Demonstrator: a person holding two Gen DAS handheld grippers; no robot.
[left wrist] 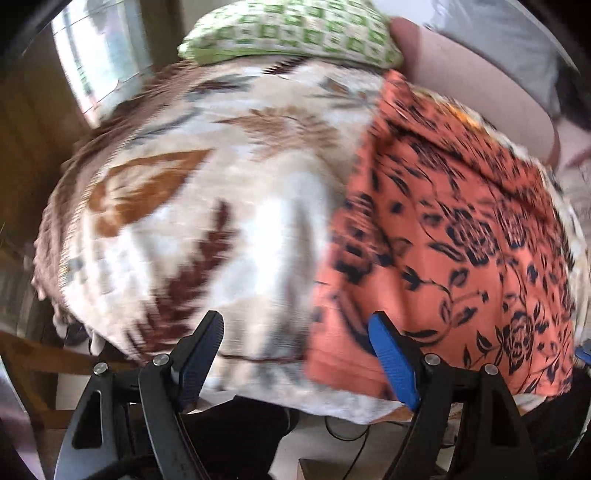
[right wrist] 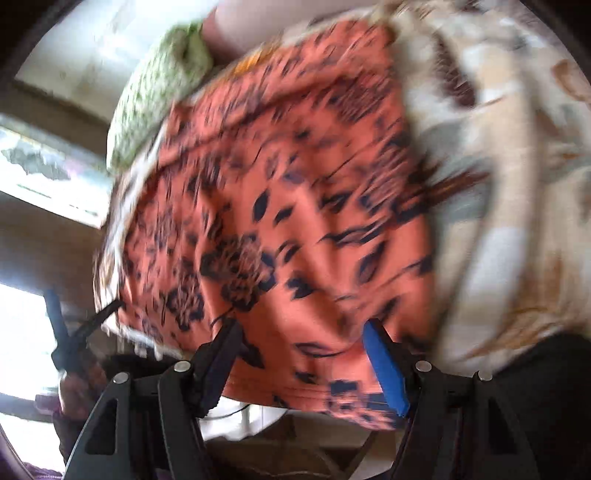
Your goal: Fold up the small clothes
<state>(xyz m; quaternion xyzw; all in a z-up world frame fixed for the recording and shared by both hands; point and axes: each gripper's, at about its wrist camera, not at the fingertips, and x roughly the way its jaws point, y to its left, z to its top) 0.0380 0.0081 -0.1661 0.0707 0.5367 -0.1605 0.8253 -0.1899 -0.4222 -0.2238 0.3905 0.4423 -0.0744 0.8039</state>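
Left wrist view: left gripper (left wrist: 297,341) jaws apart, empty, over bed cover (left wrist: 207,206) beside orange cloth (left wrist: 461,236). Right gripper (right wrist: 301,349) also apart, above cloth's near hem. Approach step; next, pinch hem corners.

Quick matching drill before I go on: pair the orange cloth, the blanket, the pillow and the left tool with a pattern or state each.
Things:
1. orange cloth
2. blanket
3. pillow
4. left tool

Descriptions:
A. green and white squares
B. open, holding nothing
C. dark flower print
D. cream with brown leaves

Pairs: 1-C, 2-D, 3-A, 4-B
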